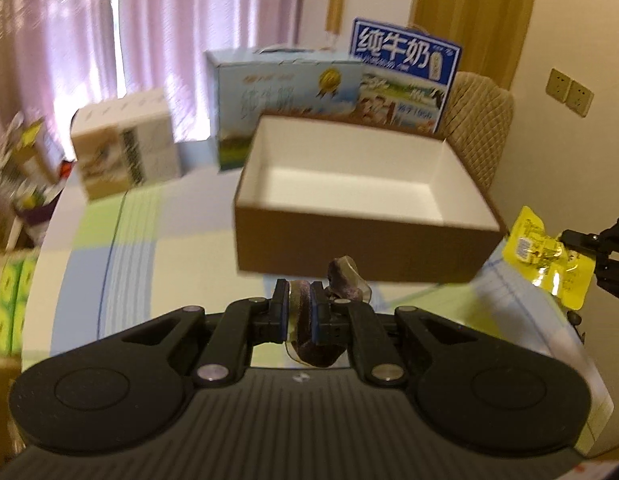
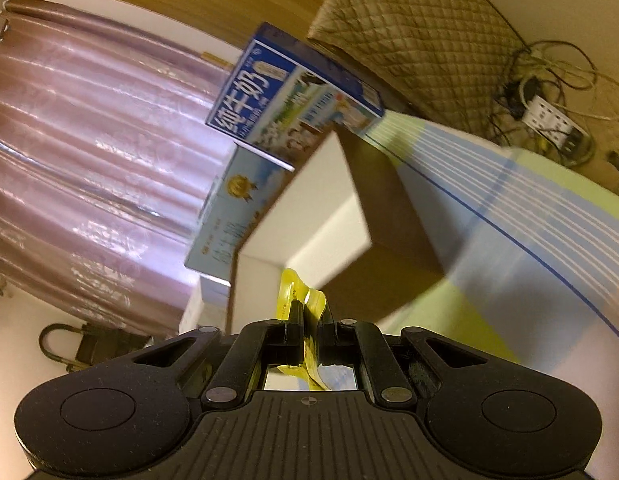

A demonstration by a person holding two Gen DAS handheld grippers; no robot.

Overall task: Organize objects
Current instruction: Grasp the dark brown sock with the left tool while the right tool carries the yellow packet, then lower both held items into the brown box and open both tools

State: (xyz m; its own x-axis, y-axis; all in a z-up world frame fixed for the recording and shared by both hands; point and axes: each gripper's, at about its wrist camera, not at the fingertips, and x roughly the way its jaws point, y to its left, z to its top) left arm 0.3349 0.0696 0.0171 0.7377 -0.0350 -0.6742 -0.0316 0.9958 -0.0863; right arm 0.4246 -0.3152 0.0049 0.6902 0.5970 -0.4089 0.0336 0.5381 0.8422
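My left gripper [image 1: 300, 298] is shut on a dark purple snack packet [image 1: 343, 278] in clear wrap, held above the table just in front of the open brown cardboard box [image 1: 349, 244] with a white inside. My right gripper [image 2: 310, 312] is shut on a yellow snack packet [image 2: 295, 290], raised near the box's [image 2: 389, 216] corner. In the left wrist view that yellow packet [image 1: 543, 258] hangs from the right gripper's black fingers [image 1: 581, 240] beside the box's right front corner. The box's white floor shows nothing lying in it.
Two blue milk cartons [image 1: 285, 100] [image 1: 405, 72] stand behind the box, a beige carton [image 1: 125, 148] at the left. A quilted chair back [image 1: 481, 120] stands behind the checked tablecloth [image 1: 149, 248]. Pink curtains [image 2: 89, 152] hang behind. A power strip with cables [image 2: 553, 116] lies on the floor.
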